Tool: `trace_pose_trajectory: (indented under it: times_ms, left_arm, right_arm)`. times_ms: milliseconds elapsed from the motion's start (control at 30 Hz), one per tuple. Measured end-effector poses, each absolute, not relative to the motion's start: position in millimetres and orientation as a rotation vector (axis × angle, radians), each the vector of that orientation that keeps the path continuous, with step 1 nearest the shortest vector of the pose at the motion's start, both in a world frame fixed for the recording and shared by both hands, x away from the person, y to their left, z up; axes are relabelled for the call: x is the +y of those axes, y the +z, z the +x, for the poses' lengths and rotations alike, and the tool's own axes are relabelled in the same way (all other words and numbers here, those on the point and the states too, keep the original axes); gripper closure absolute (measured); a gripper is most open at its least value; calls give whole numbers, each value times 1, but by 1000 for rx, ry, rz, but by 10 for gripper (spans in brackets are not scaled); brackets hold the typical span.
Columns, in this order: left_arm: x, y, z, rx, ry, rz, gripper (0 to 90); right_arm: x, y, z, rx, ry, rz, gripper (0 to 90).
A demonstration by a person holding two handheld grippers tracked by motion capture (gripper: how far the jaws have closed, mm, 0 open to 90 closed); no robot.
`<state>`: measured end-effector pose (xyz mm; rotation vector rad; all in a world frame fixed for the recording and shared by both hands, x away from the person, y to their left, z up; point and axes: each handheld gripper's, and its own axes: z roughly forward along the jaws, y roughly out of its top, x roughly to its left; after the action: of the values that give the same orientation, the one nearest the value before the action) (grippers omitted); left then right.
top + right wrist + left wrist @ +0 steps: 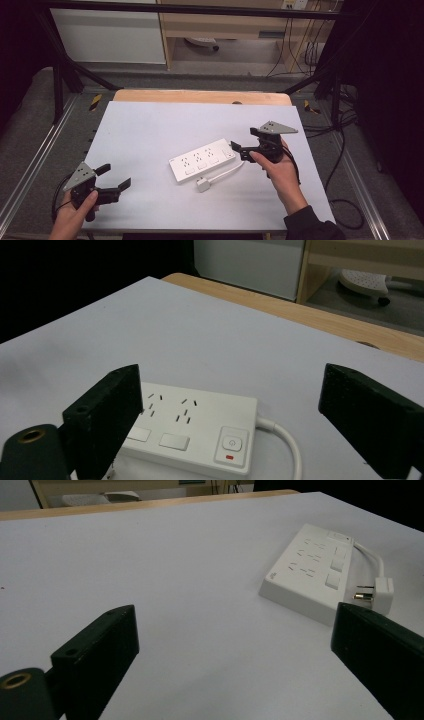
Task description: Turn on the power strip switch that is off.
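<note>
High view: a white power strip lies flat near the middle of the pale tabletop, set on a slant, with its short white cord curling round to a plug that rests just beside its near edge. The right gripper hangs at the strip's switch end, very close to it, jaws apart with nothing between them; in the right gripper view the strip sits low between the two black jaws, its power button and the start of the cord facing the camera. The step in hand looks like an approach to that end of the strip, or to the cord, before any grasp. The next move would call for lowering and lining the jaws across whichever part is meant, then closing. The left gripper waits well apart near the tabletop's front left corner, jaws wide and empty. Whether the right gripper touches the strip cannot be told. The socket markings are too small to read, and the strip's near part is cut off behind a jaw in the right gripper view.
</note>
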<state>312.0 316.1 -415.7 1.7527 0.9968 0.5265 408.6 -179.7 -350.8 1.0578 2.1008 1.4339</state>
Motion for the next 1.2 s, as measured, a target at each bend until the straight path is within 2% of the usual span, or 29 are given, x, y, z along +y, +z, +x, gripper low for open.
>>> trace_pose_trajectory:
  times_ms: [300,533,800,833,967,1200]
  left_arm:
    - [316,-416,312,994,527,1756,51]
    - [316,-416,312,992,531,1759,52]
    - [316,-416,312,992,530,1760,52]
    - [316,-416,312,991,530,1761,52]
    - [316,-416,312,989,533,1762,52]
    - [316,-415,312,990,535,1763,51]
  right_arm:
    - [-167,-350,414,2123,1444,1032,224]
    - [-161,-350,416,2126,1450,1012,387]
    - [-153,-352,418,2115,1420,995,643]
    - [-153,-352,418,2115,1420,995,643]
    - [-148,-355,419,2107,1410,976,736]
    - [-136,-362,419,2119,1411,936,819]
